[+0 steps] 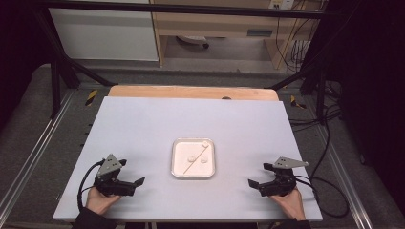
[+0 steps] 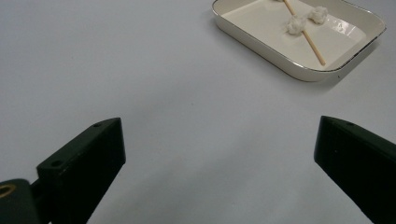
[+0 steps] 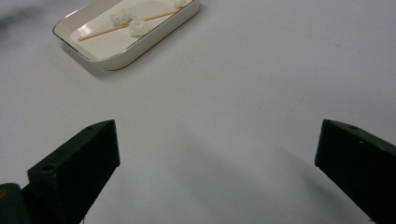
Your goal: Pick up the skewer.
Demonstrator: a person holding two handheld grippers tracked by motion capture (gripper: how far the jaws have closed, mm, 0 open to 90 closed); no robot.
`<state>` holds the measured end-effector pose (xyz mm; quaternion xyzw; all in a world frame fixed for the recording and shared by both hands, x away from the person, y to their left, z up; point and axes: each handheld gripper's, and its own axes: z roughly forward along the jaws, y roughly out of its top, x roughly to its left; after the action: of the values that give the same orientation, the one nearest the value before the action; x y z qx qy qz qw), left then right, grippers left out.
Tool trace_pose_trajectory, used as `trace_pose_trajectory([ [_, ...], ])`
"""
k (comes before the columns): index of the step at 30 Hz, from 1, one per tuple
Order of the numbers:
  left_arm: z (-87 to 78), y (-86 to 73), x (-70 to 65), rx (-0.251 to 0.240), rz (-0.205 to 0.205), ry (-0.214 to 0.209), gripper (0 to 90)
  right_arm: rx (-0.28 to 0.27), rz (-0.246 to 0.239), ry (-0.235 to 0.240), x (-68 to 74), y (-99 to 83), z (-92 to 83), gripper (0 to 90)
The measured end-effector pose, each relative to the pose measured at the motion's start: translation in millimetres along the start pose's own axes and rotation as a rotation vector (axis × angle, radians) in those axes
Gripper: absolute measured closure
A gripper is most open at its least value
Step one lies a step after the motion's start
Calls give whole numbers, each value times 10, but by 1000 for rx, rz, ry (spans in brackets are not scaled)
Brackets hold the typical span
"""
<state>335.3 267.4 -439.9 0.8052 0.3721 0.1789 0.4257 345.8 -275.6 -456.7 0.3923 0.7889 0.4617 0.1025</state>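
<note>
A: Item one, the shallow cream rectangular tray with a thin dark rim [image 1: 174, 162]. Position?

B: I log it at the middle of the pale grey table [image 1: 143, 124], between my two claws and forward of both. Contents: one thin wooden stick [image 1: 193, 161] lying on a diagonal, near end toward the tray's left corner, far end toward its right; three small white fluffy lumps [image 1: 204, 160] beside it, one touching or just against the stick.

A: Claws?

B: Left claw [image 1: 132, 183]: jaws wide apart, nothing between them, tray ahead and to its right. Right claw [image 1: 260, 176]: jaws wide apart, empty, tray ahead and to its left.

A: Which is nearer?

B: I judge them about equal. The stick's near end favours the left claw.
</note>
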Motion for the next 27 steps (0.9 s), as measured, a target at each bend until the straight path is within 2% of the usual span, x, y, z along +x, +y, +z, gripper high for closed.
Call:
trace_pose_trajectory([
  [9,4,50,-57,4,9,8,21,-13,4,2,1,7,-11,5],
  [17,26,130,-122,2,-4,10,22,-11,6,-1,9,11,-11,5],
  [27,101,300,-280,11,36,-6,32,-9,2,-5,19,18,-10,5],
])
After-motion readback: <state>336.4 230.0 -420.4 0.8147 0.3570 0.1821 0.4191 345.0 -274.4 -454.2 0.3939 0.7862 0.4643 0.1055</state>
